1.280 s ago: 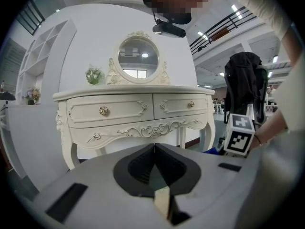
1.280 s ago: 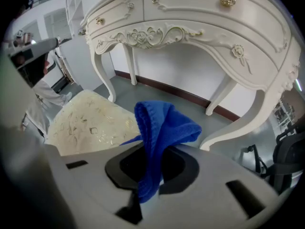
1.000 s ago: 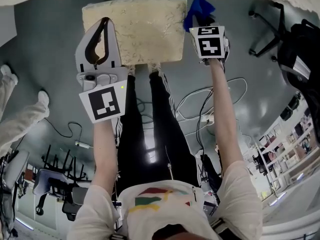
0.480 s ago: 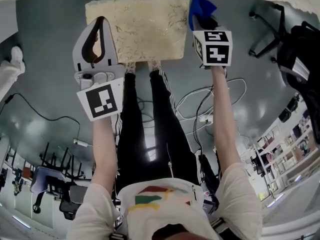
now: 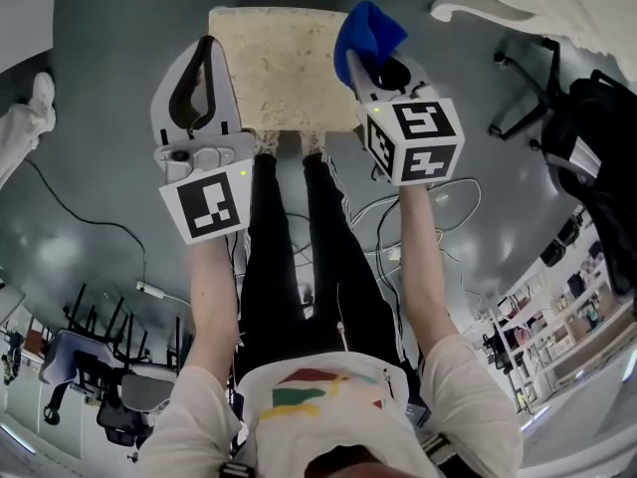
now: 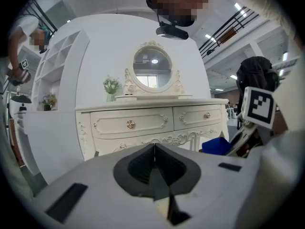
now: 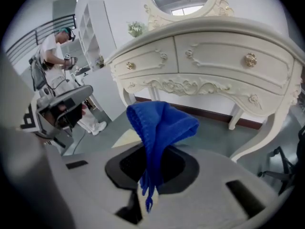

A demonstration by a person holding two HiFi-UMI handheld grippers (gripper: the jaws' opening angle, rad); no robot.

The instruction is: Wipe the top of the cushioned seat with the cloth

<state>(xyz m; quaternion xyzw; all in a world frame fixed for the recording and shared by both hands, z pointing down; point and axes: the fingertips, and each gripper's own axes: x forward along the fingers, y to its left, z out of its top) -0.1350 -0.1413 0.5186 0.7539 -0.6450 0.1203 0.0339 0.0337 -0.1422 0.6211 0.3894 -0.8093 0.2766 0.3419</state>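
Head view: I see my left gripper [image 5: 206,43] up over the left edge of the cushioned seat [image 5: 284,63], tips pressed together, nothing in them. My right gripper [image 5: 366,66] is at the seat's right edge, pinching the blue cloth [image 5: 366,30]. The cloth bunches up past the tips and overlaps the seat's right side in this view; I can't tell if it touches the cushion. The seat's top is pale and patterned. Black-clad legs [image 5: 299,257] run below it, and cables [image 5: 418,207] lie on the grey floor [image 5: 90,187].

Left gripper view: the jaws meet in a closed seam and hold nothing. Ahead is a white dresser [image 6: 152,120] with an oval mirror [image 6: 152,69] and a small plant [image 6: 111,86] on top. The cloth and the right gripper show at the right edge.

Right gripper view: the jaws are clamped on the lower end of the cloth. Its folded bulk stands up and flops forward above them, with a few fringe threads hanging below the pinch. The dresser is behind. The left gripper shows at the left edge. A person in white [image 7: 52,56] stands far back.
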